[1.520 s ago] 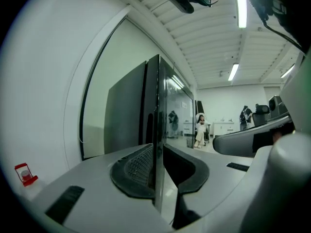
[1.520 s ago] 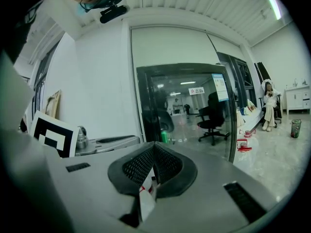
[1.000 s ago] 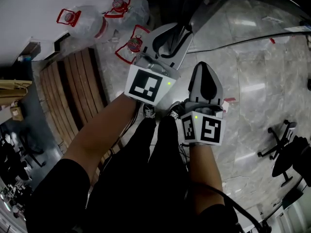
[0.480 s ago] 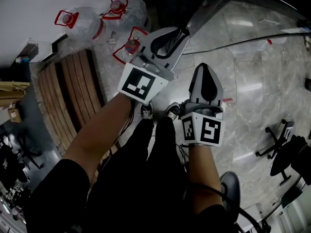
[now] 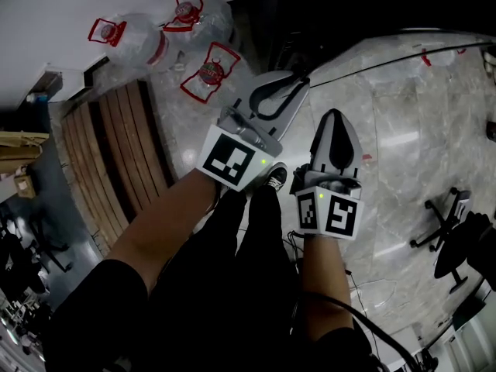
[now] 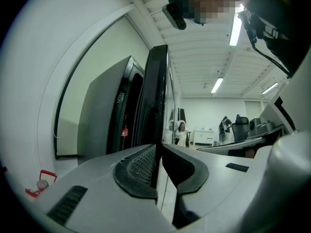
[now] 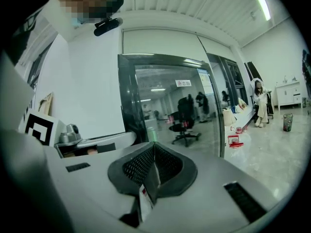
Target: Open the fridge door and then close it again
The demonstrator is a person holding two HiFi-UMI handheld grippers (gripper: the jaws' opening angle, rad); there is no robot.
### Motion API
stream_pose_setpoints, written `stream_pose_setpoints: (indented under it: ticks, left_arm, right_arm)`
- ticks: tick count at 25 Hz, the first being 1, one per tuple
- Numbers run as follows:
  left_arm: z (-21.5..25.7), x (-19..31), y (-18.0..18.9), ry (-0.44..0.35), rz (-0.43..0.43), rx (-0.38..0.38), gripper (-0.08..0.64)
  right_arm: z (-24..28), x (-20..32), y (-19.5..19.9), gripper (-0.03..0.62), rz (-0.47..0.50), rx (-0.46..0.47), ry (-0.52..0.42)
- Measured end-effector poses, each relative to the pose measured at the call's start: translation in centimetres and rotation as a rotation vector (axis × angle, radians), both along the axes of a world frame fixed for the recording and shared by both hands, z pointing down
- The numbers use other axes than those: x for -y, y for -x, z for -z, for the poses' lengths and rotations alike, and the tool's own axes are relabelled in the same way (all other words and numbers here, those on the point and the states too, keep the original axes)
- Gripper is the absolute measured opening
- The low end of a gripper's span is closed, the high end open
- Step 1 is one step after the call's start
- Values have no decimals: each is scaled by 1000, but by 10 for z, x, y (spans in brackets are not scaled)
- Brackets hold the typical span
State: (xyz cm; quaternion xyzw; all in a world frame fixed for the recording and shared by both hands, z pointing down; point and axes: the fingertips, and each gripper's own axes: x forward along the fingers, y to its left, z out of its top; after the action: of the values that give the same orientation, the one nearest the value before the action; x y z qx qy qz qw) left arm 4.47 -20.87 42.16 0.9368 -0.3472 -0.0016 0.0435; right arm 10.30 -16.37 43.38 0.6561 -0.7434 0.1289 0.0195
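The fridge [image 5: 349, 6] is the dark mass at the top of the head view. Its glass door shows as a thin edge [image 5: 387, 53] curving right from my left gripper. In the left gripper view the black door edge [image 6: 155, 91] rises straight out from between the jaws. My left gripper [image 5: 297, 81] [image 6: 159, 152] is shut on that edge. My right gripper [image 5: 335, 115] [image 7: 154, 146] hangs just right of it, shut with nothing held. It faces the reflecting glass door [image 7: 165, 106].
Three clear water jugs with red handles [image 5: 128, 33] lie on the floor at upper left, beside a slatted wooden bench [image 5: 108, 153]. An office chair [image 5: 453, 231] stands at right. The person's legs and shoes [image 5: 273, 178] are below the grippers. A cable [image 5: 364, 293] trails on the marble floor.
The door's edge has swung up toward the fridge body. My left gripper moved right and forward with it, and the right gripper shifted slightly right.
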Motion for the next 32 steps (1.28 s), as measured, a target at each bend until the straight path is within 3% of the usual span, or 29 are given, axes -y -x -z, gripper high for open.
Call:
stream_pose_setpoints:
  ticks: [4,10,16,32]
  left_arm:
    - [-2,-40,-21,-8,-31,42,41]
    - [0,-74,-44,-30,-47,43,37]
    - [0,-79,-48,29,-3,11,37]
    - [1,-79,-49,29,3,5,37]
  right_arm:
    - [-1,-24,-10,15,-20,-5,0]
    - [3,-53,-29,15,-62,-16,-10]
    - [12,-73,-47,15,-90,-22,-15]
    - [16,-74,-52,15,-100,-14,-20]
